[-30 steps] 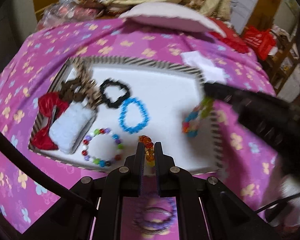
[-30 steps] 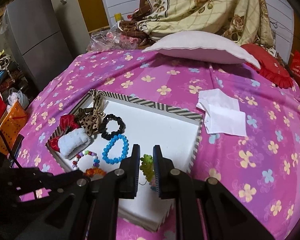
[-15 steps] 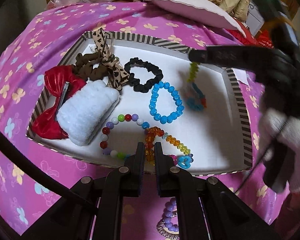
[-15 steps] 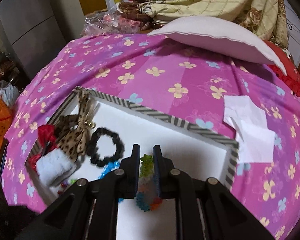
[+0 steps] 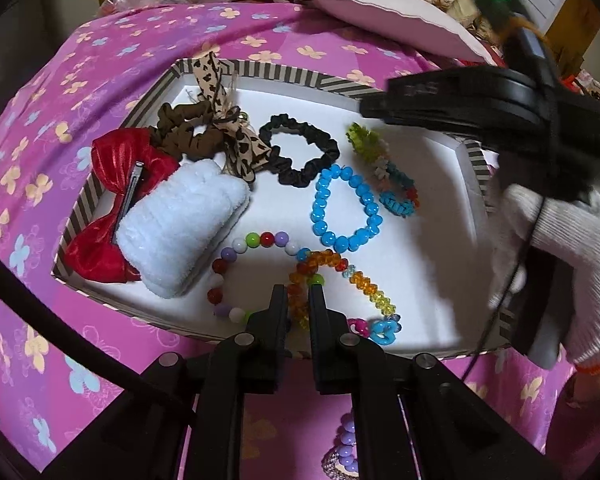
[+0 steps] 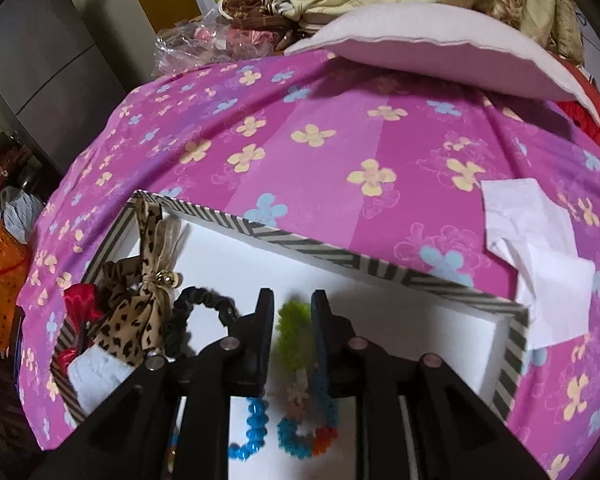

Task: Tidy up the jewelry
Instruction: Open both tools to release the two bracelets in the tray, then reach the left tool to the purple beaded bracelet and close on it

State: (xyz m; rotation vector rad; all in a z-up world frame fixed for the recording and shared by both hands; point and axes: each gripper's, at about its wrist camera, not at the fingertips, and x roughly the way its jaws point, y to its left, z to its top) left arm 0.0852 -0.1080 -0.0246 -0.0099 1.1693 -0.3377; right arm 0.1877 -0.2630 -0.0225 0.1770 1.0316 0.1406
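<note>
Bracelets [image 5: 346, 210] beside scrunchie [image 5: 298, 150], bow [image 5: 116, 200]

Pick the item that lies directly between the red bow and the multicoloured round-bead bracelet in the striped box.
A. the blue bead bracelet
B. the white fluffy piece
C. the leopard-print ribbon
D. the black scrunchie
B: in the left wrist view the white fluffy piece overlaps the red bow on one side and lies next to the multicoloured round-bead bracelet on the other, inside the striped box.
</note>
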